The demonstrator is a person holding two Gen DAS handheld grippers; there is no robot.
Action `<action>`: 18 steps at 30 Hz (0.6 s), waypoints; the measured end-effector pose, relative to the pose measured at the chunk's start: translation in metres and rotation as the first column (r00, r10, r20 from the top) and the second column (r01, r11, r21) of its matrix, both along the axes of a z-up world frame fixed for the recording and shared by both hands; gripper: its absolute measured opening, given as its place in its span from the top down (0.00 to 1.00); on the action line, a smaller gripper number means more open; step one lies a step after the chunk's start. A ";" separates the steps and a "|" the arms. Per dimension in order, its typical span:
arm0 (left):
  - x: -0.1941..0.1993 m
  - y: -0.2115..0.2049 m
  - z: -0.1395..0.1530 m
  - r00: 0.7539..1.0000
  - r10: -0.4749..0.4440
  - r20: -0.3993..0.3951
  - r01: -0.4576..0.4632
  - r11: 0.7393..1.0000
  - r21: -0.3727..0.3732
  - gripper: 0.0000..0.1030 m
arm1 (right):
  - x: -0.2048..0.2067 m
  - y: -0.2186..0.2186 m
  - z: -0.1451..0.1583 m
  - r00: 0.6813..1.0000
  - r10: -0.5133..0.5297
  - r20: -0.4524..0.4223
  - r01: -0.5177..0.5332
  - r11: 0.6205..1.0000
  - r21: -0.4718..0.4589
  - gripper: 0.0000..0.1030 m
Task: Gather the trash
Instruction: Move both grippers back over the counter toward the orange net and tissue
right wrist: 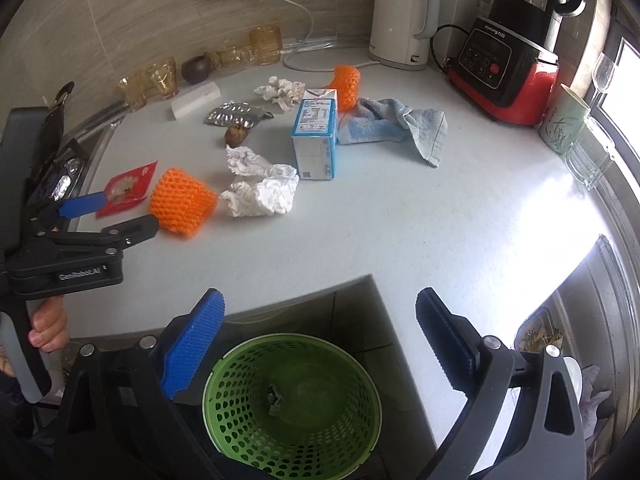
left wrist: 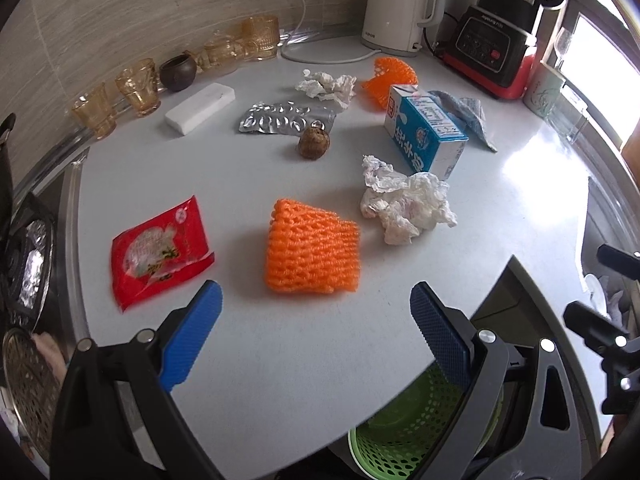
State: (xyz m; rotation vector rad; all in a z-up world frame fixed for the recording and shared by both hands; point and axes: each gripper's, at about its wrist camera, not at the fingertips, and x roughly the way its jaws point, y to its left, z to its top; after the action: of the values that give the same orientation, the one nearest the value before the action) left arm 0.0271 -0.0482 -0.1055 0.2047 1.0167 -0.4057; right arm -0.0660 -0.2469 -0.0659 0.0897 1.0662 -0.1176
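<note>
Orange foam net [left wrist: 313, 247] just ahead of spread left gripper [left wrist: 316, 308], apparently untouched

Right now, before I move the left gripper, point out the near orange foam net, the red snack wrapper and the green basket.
near orange foam net [left wrist: 312, 248]: left wrist view, centre of its mesh.
red snack wrapper [left wrist: 160, 250]: left wrist view, middle of its printed face.
green basket [right wrist: 224, 364]: right wrist view, left rim.
</note>
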 end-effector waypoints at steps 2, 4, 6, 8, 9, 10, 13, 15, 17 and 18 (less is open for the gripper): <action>0.008 -0.004 -0.006 1.000 -0.004 0.000 0.004 1.000 0.001 0.12 | 0.003 -0.003 -0.002 1.000 -0.005 -0.003 0.005 1.000 0.006 0.07; 0.015 -0.006 -0.011 1.000 -0.003 -0.003 0.003 1.000 0.004 0.12 | 0.006 -0.007 -0.004 1.000 -0.010 -0.009 0.010 1.000 0.012 0.07; 0.024 -0.010 -0.019 1.000 -0.004 -0.010 0.005 1.000 0.017 0.12 | 0.009 -0.010 -0.005 1.000 -0.017 -0.014 0.017 1.000 0.012 0.07; 0.032 -0.014 -0.027 1.000 0.000 -0.015 0.001 0.999 0.040 0.17 | 0.012 -0.011 -0.007 1.000 -0.023 -0.019 0.023 1.000 0.016 0.07; 0.037 -0.015 -0.030 1.000 0.000 -0.022 0.001 0.999 0.044 0.18 | 0.014 -0.012 -0.008 0.999 -0.026 -0.022 0.027 0.999 0.018 0.07; 0.042 -0.017 -0.035 0.999 0.006 -0.036 -0.004 0.999 0.049 0.21 | 0.016 -0.013 -0.009 0.999 -0.029 -0.025 0.029 0.999 0.020 0.07; 0.051 -0.019 -0.045 0.998 0.021 -0.062 -0.017 0.997 0.073 0.34 | 0.020 -0.013 -0.013 0.999 -0.034 -0.037 0.034 0.999 0.022 0.07; 0.055 -0.021 -0.051 0.996 0.024 -0.082 -0.016 0.995 0.096 0.46 | 0.024 -0.012 -0.015 0.998 -0.037 -0.042 0.038 0.999 0.024 0.07; 0.055 -0.018 -0.048 0.997 0.022 -0.073 -0.016 0.997 0.076 0.55 | 0.029 -0.011 -0.017 0.998 -0.041 -0.045 0.042 0.999 0.030 0.07; 0.056 -0.018 -0.047 0.997 0.017 -0.073 -0.012 0.997 0.070 0.57 | 0.031 -0.010 -0.018 0.998 -0.042 -0.045 0.044 0.998 0.034 0.07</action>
State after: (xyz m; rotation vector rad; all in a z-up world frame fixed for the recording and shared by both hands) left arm 0.0832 -0.0661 -0.1525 0.2466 1.1050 -0.3672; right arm -0.0350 -0.2567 -0.0838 0.1424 1.1107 -0.1402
